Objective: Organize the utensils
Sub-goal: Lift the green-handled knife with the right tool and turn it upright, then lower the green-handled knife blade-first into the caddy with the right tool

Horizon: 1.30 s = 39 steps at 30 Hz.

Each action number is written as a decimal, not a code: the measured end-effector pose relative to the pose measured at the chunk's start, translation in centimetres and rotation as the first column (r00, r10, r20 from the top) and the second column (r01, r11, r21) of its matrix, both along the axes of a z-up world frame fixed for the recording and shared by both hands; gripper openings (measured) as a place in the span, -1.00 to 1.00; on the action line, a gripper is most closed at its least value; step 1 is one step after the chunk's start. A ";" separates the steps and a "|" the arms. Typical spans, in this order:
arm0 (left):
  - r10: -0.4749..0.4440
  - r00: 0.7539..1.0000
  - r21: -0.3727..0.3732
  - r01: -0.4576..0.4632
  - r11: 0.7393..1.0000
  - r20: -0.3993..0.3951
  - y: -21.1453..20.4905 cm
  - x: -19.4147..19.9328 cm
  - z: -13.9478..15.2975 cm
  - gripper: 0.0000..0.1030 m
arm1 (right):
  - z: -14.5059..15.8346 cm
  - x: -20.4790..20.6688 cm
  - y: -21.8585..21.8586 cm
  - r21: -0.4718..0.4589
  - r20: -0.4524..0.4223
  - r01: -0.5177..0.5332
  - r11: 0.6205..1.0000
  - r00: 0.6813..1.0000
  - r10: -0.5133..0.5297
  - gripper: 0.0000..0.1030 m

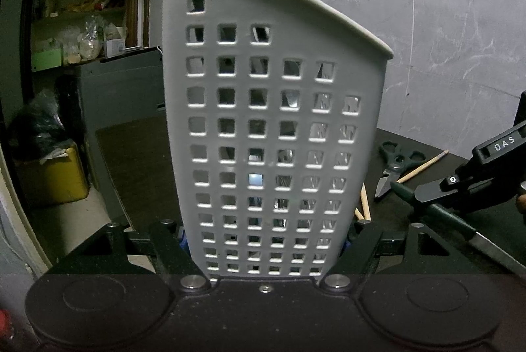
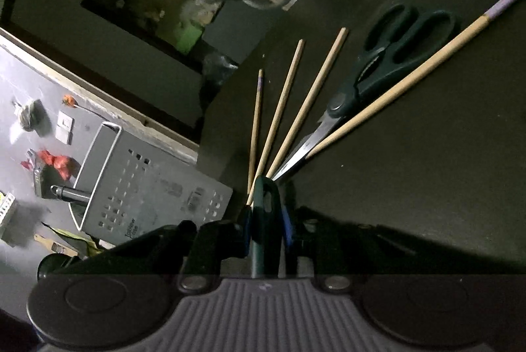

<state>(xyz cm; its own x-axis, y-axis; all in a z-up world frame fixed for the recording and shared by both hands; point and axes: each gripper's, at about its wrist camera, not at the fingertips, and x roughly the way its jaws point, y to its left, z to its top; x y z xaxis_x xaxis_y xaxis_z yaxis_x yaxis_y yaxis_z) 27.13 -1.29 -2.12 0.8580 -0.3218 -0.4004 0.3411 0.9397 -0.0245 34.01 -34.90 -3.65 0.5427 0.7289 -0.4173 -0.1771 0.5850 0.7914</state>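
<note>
grey plastic holder (image 1: 269, 135) clamped in left tool (image 1: 264, 240), green-handled knife (image 2: 266, 213) in right tool (image 2: 267, 230)

Your utensil caddy (image 1: 273, 135) blocks the worktop's (image 2: 427, 171) left edge; scissors (image 2: 388, 62) and four chopsticks (image 2: 309, 102) fan across its middle; right of them lies bare room.

Both close wrist views share the scissors (image 1: 393, 166).

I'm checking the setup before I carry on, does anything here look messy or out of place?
Yes. Four chopsticks lie fanned out loose on the dark table, one resting against the scissors blade. The left gripper holds the grey utensil holder; the right gripper grips a dark green handled knife.
</note>
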 end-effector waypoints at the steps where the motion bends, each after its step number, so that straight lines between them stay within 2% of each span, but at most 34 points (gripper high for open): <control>1: 0.001 1.000 0.000 -0.001 1.000 0.000 0.0 0.0 0.0 0.46 | 0.0 -0.1 -0.1 -0.003 0.004 0.003 1.000 1.000 -0.003 -0.59; 10: 0.003 1.000 0.005 -0.003 1.000 -0.002 -0.5 0.2 0.2 0.46 | 0.2 -0.2 -0.2 0.039 0.032 0.011 0.999 0.999 -0.013 -0.59; 23: 0.002 1.000 0.006 -0.002 1.000 -0.002 -0.4 0.1 0.1 0.46 | 2.1 -1.1 -0.5 0.139 0.215 0.012 0.990 0.976 -0.042 -0.59; 39: -0.005 1.000 0.005 0.005 1.000 -0.004 -0.5 0.2 0.1 0.46 | 5.7 -0.9 0.8 0.127 0.366 -0.029 0.992 0.930 -0.020 -0.59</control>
